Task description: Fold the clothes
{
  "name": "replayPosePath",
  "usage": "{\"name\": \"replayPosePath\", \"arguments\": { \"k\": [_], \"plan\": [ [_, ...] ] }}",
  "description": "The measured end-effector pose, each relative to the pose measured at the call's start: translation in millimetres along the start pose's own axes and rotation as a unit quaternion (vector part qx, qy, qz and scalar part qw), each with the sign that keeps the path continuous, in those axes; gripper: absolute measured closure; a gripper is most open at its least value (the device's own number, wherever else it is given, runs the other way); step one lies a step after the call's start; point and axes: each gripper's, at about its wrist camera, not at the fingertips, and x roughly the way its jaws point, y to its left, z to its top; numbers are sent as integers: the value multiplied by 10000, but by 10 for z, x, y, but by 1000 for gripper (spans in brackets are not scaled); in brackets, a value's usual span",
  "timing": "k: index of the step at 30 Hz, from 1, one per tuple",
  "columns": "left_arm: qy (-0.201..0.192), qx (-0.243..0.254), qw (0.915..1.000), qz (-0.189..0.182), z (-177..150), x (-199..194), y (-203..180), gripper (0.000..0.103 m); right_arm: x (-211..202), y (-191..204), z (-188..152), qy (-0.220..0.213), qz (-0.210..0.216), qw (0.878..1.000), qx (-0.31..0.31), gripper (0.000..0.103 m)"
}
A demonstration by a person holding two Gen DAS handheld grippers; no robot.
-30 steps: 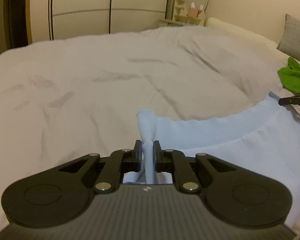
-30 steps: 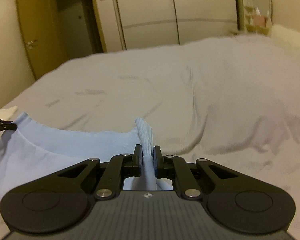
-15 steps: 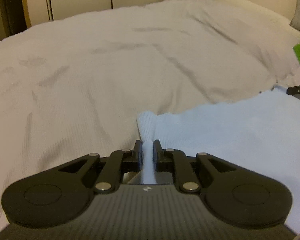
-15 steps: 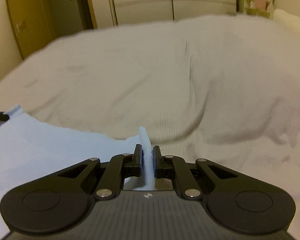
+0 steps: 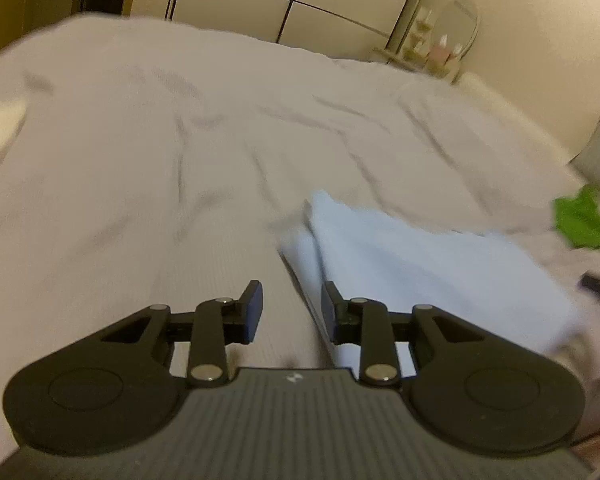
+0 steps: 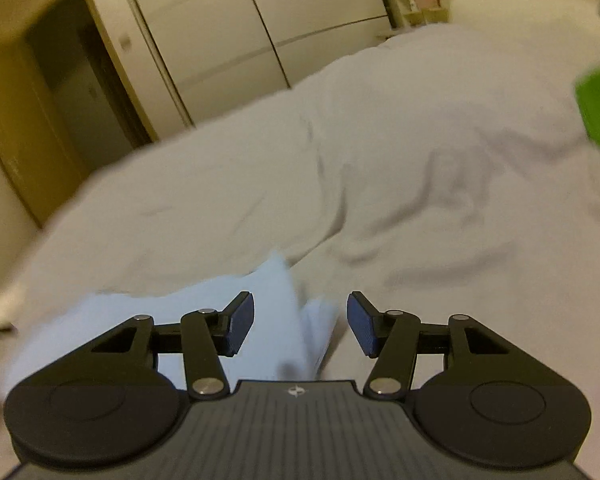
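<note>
Your left tool [image 5: 291, 306] is opening, its jaws parted with only bedsheet showing in the gap. The light blue garment [image 5: 412, 264] lies on the bed [image 5: 140, 152] just to the right of it, and its near edge runs up against the right finger [image 5: 332, 308], though the blur leaves it unclear whether cloth and pad touch. The garment spreads away to the right, folded over itself with a doubled edge along its left side.

Your right tool [image 6: 301, 322] is opening too, its jaws standing wider apart. The garment's corner [image 6: 292, 312] sits loose between them, clear of both pads, with the rest of the cloth lying off to the left under the left finger [image 6: 240, 322].

A green piece of clothing [image 5: 584, 220] lies on the bed further to the right, well apart from the blue one. Beyond the bed stand pale wardrobe doors [image 6: 228, 32] and a dark doorway [image 6: 80, 80].
</note>
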Motion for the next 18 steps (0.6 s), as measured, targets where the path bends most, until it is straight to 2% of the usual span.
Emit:
{"name": "replayPosePath", "arguments": {
  "k": [2,4,6,8,10,11,12,13,14,18],
  "plan": [
    [32,-277,9992,-272,-257,-158,-13,76,-244,-24,-229,-73,187,9996,213,48],
    [79,-464,9981,-394,-461,-163,-43,72,-426,-26,-431,-115,280,9988,373,48],
    [122,-626,9971,-408,-574,-93,-49,71,-462,-14,-576,-92,325,9984,460,47],
    [81,-1021,9926,-646,-600,29,4,71,-408,0,-646,-30,372,9979,527,47],
    [18,-1300,9872,-923,-560,134,28,79,-293,14,-667,-2,427,9974,585,47],
    [0,-1248,9881,-894,-524,146,-7,90,-233,24,-658,-9,474,9969,621,47],
    [-17,-1193,9891,-862,-488,158,-43,96,-184,43,-647,-19,502,9965,661,60],
    [-35,-1138,9900,-830,-451,169,-78,96,-143,72,-630,6,513,9964,679,73],
    [-68,-965,9925,-745,-422,139,-111,96,-89,97,-601,52,430,9970,647,93],
    [47,-161,9992,-368,-436,113,-221,94,-156,213,-512,64,27,9996,272,97]
  ]
}}
